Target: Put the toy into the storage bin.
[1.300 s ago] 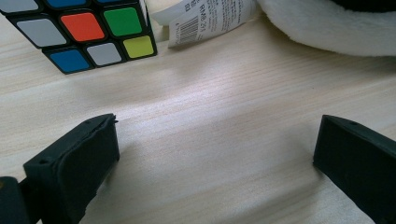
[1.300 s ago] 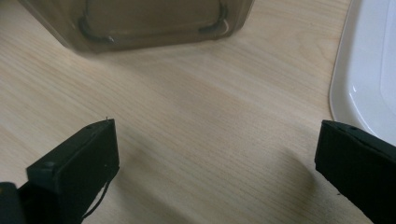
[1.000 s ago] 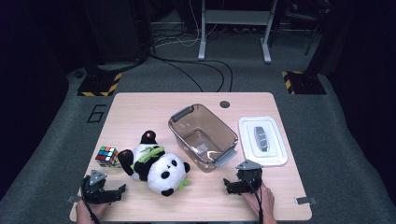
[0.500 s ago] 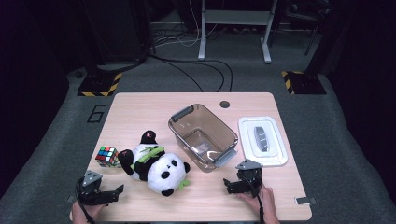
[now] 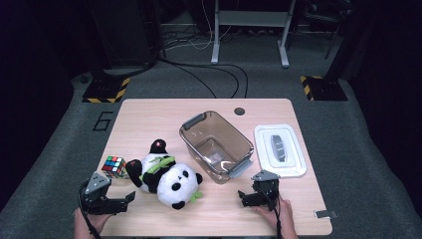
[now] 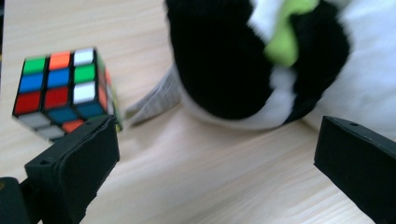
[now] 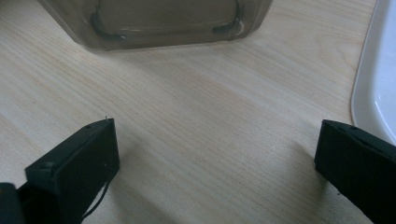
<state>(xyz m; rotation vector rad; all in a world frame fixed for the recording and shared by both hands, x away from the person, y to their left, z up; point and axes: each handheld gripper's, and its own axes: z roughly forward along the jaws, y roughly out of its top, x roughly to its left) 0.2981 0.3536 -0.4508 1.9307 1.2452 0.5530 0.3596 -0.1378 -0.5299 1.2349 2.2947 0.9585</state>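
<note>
1. Left gripper (image 5: 115, 201), jaws spread wide, is aimed at the plush panda (image 5: 166, 177), lying near-left beside the cube (image 5: 114, 166).
2. Panda is judged soft, light; a black limb (image 6: 219, 60) is best pinched.
3. Right gripper (image 5: 250, 196), jaws apart, empty.

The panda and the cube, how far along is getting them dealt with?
Done: the bin stands open, its white lid flat beside it. In hand: nothing is gripped; the left tool is open, facing the panda and the puzzle cube, and the right tool is open over bare table by the bin. Left: both toys are untouched, and the bin holds neither.
</note>
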